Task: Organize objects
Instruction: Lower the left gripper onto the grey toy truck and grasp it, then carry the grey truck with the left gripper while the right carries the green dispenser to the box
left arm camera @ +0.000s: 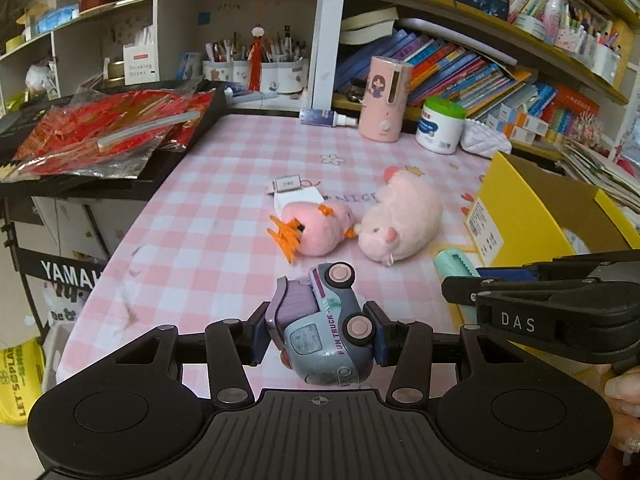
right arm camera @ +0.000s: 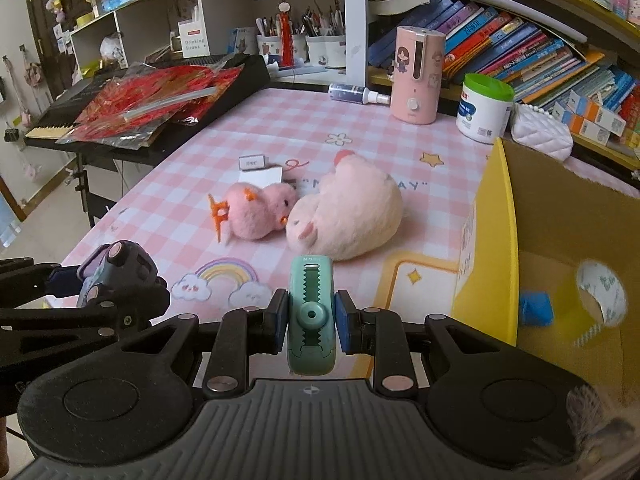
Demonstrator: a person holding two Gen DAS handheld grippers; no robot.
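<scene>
My left gripper [left arm camera: 320,338] is shut on a grey-purple toy truck [left arm camera: 326,328] lying on its side, held above the near edge of the pink checked table [left arm camera: 224,216]. My right gripper [right arm camera: 311,320] is shut on a mint green correction tape dispenser [right arm camera: 311,312]. The truck also shows at the left of the right wrist view [right arm camera: 118,268], and the dispenser at the right of the left wrist view [left arm camera: 454,266]. A pink chick plush [right arm camera: 260,212] and a larger pink plush [right arm camera: 352,212] lie mid-table. A yellow cardboard box [right arm camera: 492,248] stands open on the right.
Inside the box lie a tape roll [right arm camera: 602,298] and a blue item [right arm camera: 536,308]. A pink humidifier [right arm camera: 418,76], a white jar with a green lid [right arm camera: 486,108] and a spray bottle [right arm camera: 356,93] stand at the back. A keyboard with red foil packets [right arm camera: 160,96] is on the left.
</scene>
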